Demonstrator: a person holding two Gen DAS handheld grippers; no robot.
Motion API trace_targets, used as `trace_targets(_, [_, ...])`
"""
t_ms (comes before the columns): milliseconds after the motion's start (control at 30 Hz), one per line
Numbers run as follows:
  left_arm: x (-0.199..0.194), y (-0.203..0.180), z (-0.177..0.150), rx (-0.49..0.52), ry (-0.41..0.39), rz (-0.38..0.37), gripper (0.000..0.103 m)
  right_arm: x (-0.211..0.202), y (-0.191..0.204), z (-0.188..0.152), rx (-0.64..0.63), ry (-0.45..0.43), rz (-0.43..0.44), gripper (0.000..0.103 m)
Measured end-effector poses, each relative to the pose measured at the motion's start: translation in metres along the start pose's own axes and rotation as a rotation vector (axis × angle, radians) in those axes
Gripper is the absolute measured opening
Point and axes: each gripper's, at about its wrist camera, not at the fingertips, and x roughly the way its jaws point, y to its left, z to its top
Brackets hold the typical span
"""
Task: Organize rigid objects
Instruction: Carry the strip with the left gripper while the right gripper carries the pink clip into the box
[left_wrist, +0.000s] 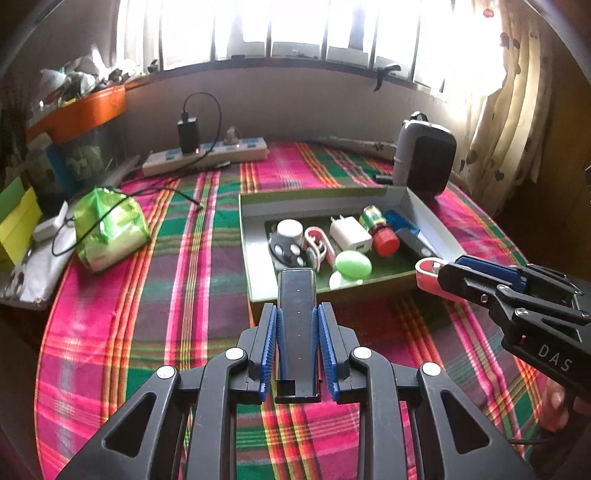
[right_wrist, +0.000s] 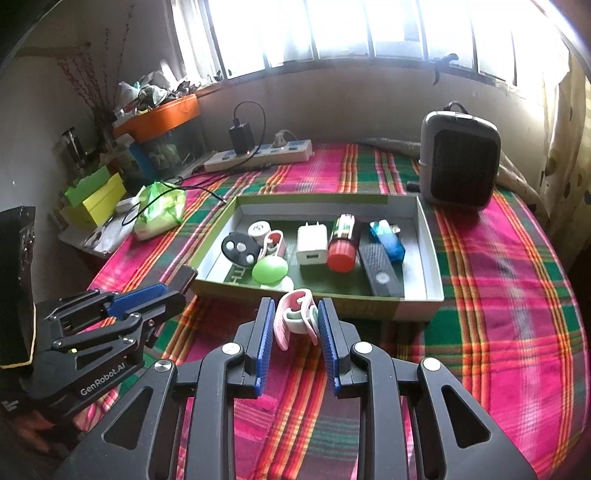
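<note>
A shallow cardboard box lies on the plaid cloth and holds several small items: a white charger, a red-capped bottle, a green egg-shaped thing, a black remote. My left gripper is shut on a flat black device, which pokes forward over the box's near edge. My right gripper is shut on a pink and white clip, held just in front of the box's near wall. In the left wrist view the same clip shows at the right gripper's tips.
A grey heater stands behind the box at the right. A power strip with a plugged charger lies at the back. A green bag, yellow-green boxes and an orange tub crowd the left side.
</note>
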Motion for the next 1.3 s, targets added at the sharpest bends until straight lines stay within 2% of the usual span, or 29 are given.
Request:
trace_targets(467, [0.002,-0.010,0.041,0.033,-0.060,-0.037,0.022,0.003,-0.006,0.033,-0.028,-0.024,-0.030,0.026])
trace_targets(767, [0.031,-0.012,0.053,0.023,-0.022,-0.071,0.022,0.024,-0.024,0.055,-0.019,-0.009,-0.055,0.026])
trace_targets(933, [0.048,-0.012,0.057,0.017,-0.002,-0.078,0.022,0.043,-0.039,0.064,0.000,0.030,-0.053,0.026])
trace_targets(1300, [0.081,-0.008,0.061,-0.002,0.047,-0.070,0.022,0.076,-0.064,0.073,0.031,0.080,-0.076,0.026])
